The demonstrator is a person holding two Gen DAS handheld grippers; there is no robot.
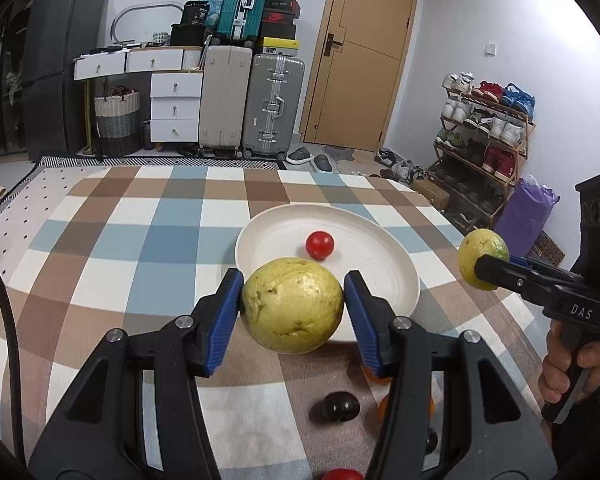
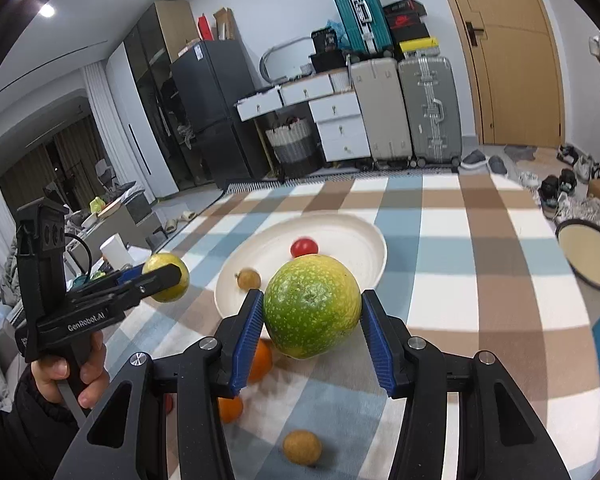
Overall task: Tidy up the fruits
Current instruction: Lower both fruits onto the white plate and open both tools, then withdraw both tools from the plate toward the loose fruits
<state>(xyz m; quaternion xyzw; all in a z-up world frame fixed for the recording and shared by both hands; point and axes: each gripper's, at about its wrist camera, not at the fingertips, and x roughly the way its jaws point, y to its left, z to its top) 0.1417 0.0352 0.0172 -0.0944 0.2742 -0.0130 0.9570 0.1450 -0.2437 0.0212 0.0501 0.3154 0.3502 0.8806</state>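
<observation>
Left gripper (image 1: 293,305) clamped on yellow guava (image 1: 292,306), pads on both flanks, held above the near rim of white plate (image 1: 380,272). Right gripper (image 2: 312,316) clamped on green guava (image 2: 312,306), likewise lifted, both angled down over the checked cloth (image 1: 120,240).

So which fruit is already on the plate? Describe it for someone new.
On the checked tablecloth lies a white plate. The small red tomato sits toward its far side, glossy and red, unlike the brownish fruit beside it.
</observation>
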